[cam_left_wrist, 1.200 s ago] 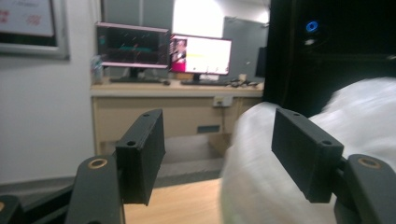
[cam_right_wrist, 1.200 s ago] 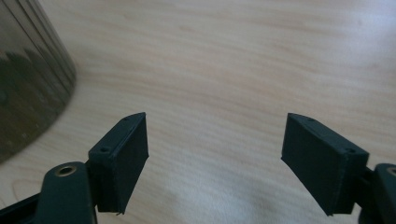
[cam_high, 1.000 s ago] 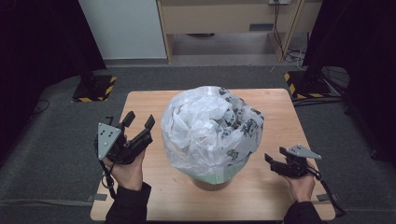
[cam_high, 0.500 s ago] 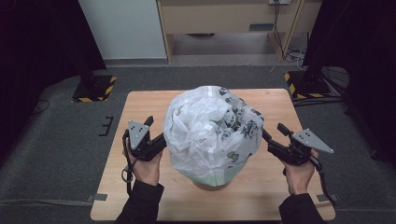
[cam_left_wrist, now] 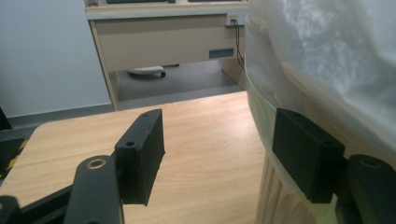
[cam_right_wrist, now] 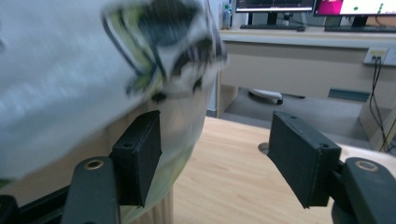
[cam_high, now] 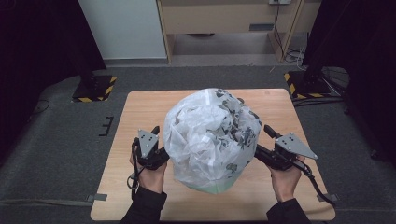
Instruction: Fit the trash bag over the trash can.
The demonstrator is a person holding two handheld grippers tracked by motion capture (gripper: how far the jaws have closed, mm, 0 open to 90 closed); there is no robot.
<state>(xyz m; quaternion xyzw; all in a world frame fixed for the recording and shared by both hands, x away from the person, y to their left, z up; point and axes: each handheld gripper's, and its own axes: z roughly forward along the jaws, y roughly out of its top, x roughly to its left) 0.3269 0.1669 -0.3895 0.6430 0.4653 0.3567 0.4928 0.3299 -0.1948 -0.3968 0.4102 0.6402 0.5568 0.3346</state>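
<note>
- Both grippers have closed in on the plastic bag since a second ago.
- Left gripper: jaws released beside it.
- Right gripper: jaws, just narrowing, released.
- Bag sits mid-counter.

- Wooden table, light grain, rectangular.
- Grey carpet floor.
- Beige desk beyond the table, cables hanging at its right.
- Yellow-black striped stand bases, either side.
- Computer monitors on the desk.
</note>
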